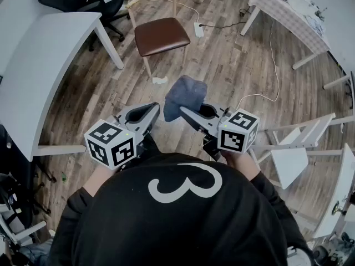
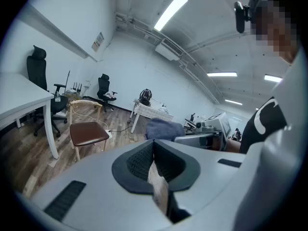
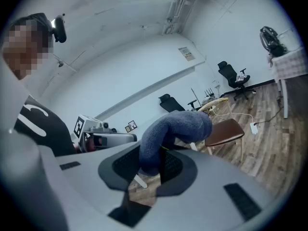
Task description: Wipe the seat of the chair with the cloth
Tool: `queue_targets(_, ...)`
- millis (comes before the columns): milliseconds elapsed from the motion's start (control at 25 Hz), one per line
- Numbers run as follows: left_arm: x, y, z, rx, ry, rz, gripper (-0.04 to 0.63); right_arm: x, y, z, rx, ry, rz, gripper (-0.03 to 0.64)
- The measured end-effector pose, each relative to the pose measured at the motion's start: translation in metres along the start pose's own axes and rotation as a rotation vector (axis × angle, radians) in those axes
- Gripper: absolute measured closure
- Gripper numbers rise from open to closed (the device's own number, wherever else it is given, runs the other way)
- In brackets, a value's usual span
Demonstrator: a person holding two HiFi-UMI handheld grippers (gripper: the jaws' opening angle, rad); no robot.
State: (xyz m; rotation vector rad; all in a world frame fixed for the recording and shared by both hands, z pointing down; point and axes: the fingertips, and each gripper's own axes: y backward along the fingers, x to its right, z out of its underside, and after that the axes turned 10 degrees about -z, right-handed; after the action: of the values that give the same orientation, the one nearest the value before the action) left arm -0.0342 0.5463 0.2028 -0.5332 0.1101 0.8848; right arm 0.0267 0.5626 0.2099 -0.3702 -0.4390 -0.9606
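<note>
Chair point(image 1: 162, 36) stands at the far side on the wood floor. Blue cloth point(image 1: 184, 96) is up in the air near me, well apart from the chair, pinched in my right gripper point(image 1: 182, 112). My left gripper point(image 1: 154, 108) is pressed together, holding nothing.

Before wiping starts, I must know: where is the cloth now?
In the head view, the blue cloth hangs mid-frame from the right gripper, short of the chair.
</note>
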Motion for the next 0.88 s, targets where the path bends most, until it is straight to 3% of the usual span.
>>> queue_targets(320, 0.005, 0.001, 0.000, -0.010, -0.002, -0.004, 0.580, -0.003, 0.004, -0.002, -0.002, 0.003, -0.004, 0.532)
queue_targets(480, -0.003, 0.002, 0.003, -0.023, 0.007, -0.021, 0.581, 0.000, -0.007, 0.001, -0.005, -0.066, -0.055, 0.532)
queue_targets(880, -0.065, 0.001, 0.006, -0.057, 0.076, -0.047, 0.581, 0.015, -0.073, 0.004, -0.054, -0.140, -0.114, 0.532)
